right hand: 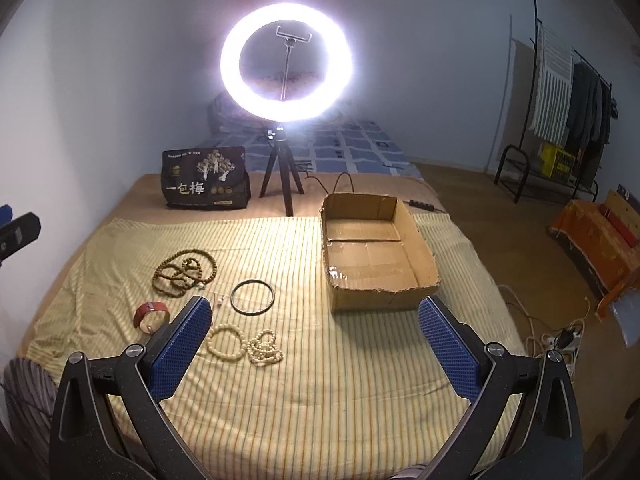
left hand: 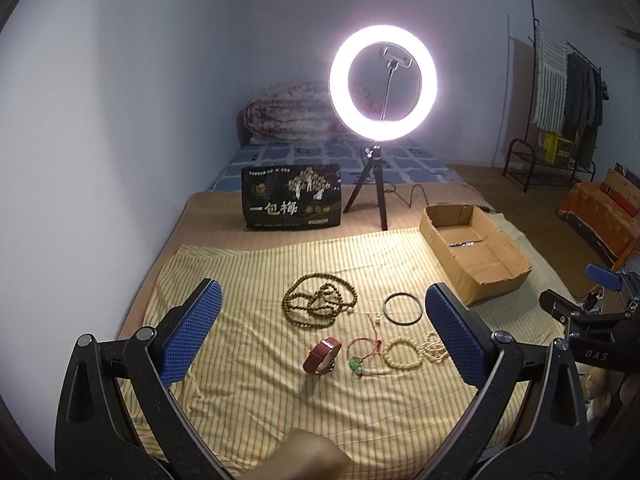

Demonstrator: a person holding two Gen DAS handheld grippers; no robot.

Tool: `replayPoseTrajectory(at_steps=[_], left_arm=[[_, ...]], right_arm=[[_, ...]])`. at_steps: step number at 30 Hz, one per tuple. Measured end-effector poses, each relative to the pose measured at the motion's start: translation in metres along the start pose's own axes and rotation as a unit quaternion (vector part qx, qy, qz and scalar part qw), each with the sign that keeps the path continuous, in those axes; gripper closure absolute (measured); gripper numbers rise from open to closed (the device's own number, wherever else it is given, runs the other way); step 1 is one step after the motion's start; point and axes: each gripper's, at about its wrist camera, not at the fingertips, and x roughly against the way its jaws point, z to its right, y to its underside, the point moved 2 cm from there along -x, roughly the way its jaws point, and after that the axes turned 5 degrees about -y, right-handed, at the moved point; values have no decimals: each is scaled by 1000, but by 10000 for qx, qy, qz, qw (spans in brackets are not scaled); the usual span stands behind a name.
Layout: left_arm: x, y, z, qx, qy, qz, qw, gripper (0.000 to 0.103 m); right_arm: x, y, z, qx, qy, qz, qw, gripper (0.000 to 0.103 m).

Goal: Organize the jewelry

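Jewelry lies on a striped yellow cloth [left hand: 248,280]: a long brown bead necklace [left hand: 318,304] [right hand: 185,272], a black bangle [left hand: 402,309] [right hand: 253,297], a red strap watch [left hand: 322,355] [right hand: 152,316], a red cord with a green pendant [left hand: 360,354], a cream bead bracelet [left hand: 402,354] [right hand: 226,343] and a cream bead pile [right hand: 265,347]. An open cardboard box [left hand: 476,248] [right hand: 376,248] sits at the right. My left gripper [left hand: 322,320] is open above the jewelry. Near the box's front edge, my right gripper [right hand: 316,328] is open and holds nothing.
A lit ring light on a tripod [left hand: 383,80] [right hand: 286,60] stands behind the cloth beside a black printed bag [left hand: 291,197] [right hand: 205,178]. A folded quilt [left hand: 288,114] lies at the bed's far end. A clothes rack [right hand: 560,92] and power strip [right hand: 564,338] are at right.
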Motion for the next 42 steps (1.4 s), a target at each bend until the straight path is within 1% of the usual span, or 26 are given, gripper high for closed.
replayPoseTrajectory(at_steps=[3,5,9,11,12,13,14,16,17,18,19,21,22,24,27,30,33,36,38,39,42], left_arm=[[-13,4,-9,1,-77,-96,9999,0],[-24,10,-15,9,-98,-244,9997,0],[-47,23,-23,51,-15,-552,9985,0],[-63,33,-28,94,63,-785,9968,6],[-67,37,-28,107,74,-864,9962,12],[-75,42,-29,126,99,-978,9951,19],[-80,46,-29,143,141,-1084,9939,21],[-93,56,-30,197,269,-1313,9908,30],[-99,60,-29,229,334,-1428,9889,33],[-103,65,-28,244,402,-1530,9871,37],[-110,71,-27,240,493,-1644,9849,39],[-119,78,-22,205,549,-1784,9822,42],[-127,83,-20,192,622,-1895,9797,47],[-135,89,-16,155,657,-2013,9772,49],[-151,97,-12,92,698,-2170,9736,49],[-164,100,-8,-46,680,-2215,9728,49],[-175,102,-6,-130,696,-2262,9715,49],[-182,103,-4,-253,608,-2194,9734,50],[-186,104,-1,-359,627,-2171,9735,52],[-188,104,0,-388,629,-2176,9732,55],[-195,106,2,-370,656,-2215,9723,58]], right_arm=[[-13,4,-1,180,48,-146,9997,0],[-23,6,-1,255,-9,-298,9992,0],[-49,18,0,190,-418,-685,9966,0],[-60,23,-1,227,-478,-838,9951,0],[-68,27,-3,288,-512,-954,9937,1],[-74,30,-4,329,-545,-1023,9927,5],[-83,34,-6,412,-609,-1196,9901,7],[-98,40,-8,481,-745,-1452,9854,17],[-109,46,-10,500,-863,-1669,9809,19],[-118,51,-11,507,-956,-1833,9771,25],[-125,55,-11,527,-1044,-1971,9734,33],[-139,64,-12,587,-1177,-2219,9662,38],[-144,68,-14,634,-1216,-2288,9638,38],[-154,76,-19,767,-1236,-2412,9595,38],[-167,83,-26,942,-1279,-2568,9533,38],[-177,88,-30,1012,-1372,-2691,9479,42],[-186,89,-34,1080,-1372,-2732,9460,43],[-191,88,-37,1130,-1399,-2733,9450,43],[-195,87,-38,1197,-1396,-2738,9441,43],[-197,87,-39,1238,-1400,-2745,9433,44],[-202,85,-42,1338,-1397,-2756,9416,44]])
